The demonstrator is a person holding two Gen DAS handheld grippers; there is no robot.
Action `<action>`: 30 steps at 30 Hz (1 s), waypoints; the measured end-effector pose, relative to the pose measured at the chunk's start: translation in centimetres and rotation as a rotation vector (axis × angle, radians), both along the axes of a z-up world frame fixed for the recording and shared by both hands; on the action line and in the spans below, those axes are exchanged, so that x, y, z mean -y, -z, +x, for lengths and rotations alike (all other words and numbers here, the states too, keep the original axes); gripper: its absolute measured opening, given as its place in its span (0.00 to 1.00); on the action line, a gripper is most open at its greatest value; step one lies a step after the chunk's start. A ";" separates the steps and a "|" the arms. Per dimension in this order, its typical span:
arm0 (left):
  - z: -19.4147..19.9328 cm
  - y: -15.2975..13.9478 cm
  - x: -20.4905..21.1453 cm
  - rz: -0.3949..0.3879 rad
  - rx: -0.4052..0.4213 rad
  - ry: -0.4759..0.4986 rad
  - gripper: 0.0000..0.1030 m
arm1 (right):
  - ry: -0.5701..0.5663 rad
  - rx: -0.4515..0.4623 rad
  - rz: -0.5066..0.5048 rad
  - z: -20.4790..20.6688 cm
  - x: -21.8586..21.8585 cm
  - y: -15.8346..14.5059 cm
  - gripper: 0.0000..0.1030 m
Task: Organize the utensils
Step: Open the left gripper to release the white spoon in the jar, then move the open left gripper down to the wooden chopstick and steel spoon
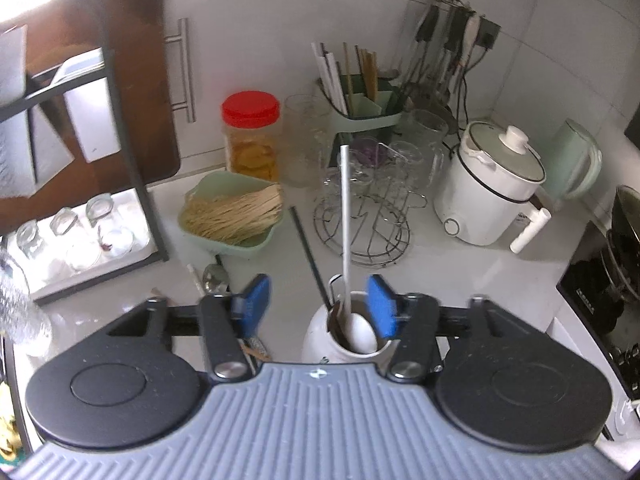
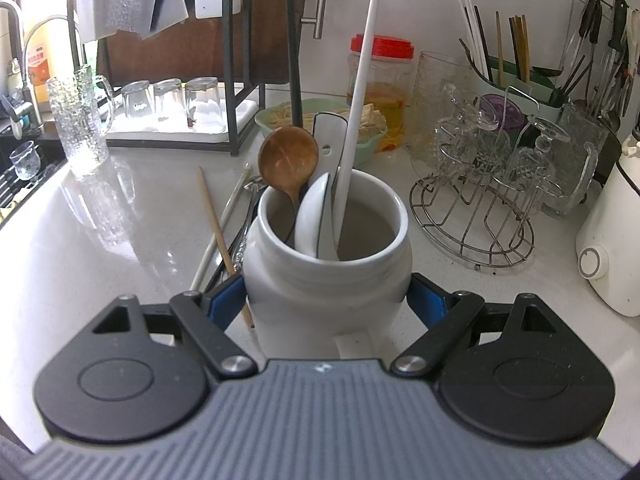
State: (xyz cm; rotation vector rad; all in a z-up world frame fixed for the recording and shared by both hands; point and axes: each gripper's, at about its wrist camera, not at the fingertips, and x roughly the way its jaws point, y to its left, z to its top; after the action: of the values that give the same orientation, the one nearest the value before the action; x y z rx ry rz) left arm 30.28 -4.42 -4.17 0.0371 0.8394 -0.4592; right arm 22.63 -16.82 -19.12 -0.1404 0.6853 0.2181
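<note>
- Right gripper (image 2: 326, 300) sits closest, its blue pads pressed against both sides of the white jar (image 2: 326, 276), gripping it on the countertop (image 2: 100, 240)
- Inside the jar stand a wooden spoon (image 2: 288, 160), a white ceramic spoon (image 2: 316, 216), a long white utensil (image 2: 356, 112) and a black-handled one (image 2: 294, 60)
- Left gripper (image 1: 318, 304) hovers above the jar with its jaws apart and nothing gripped
- Loose chopsticks (image 2: 222, 236) lie on the countertop left of the jar
- Wire glass rack (image 2: 476, 216) stands right of the jar
</note>
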 end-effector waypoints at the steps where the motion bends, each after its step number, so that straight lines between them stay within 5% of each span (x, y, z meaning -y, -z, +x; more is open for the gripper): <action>1: -0.2 0.1 -0.4 -0.003 0.001 -0.012 0.66 | 0.001 0.000 0.000 0.0 0.0 0.0 0.87; 7: -1.1 0.7 -1.9 0.003 -0.003 -0.063 0.86 | 0.005 -0.004 0.003 0.1 0.0 0.0 0.87; 20: -2.1 3.0 -6.3 0.050 -0.103 -0.236 0.95 | 0.007 -0.032 0.021 0.4 0.3 -0.4 0.86; 30: -0.9 -5.3 -6.9 0.130 -0.105 -0.161 0.97 | -0.060 -0.072 0.022 1.0 1.5 -0.7 0.86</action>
State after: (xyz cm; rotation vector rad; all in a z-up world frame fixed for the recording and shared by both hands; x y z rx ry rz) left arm 29.42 2.44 1.14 0.0652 0.9668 -0.2560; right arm 23.67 -18.37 -18.39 -0.1331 0.7511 0.2893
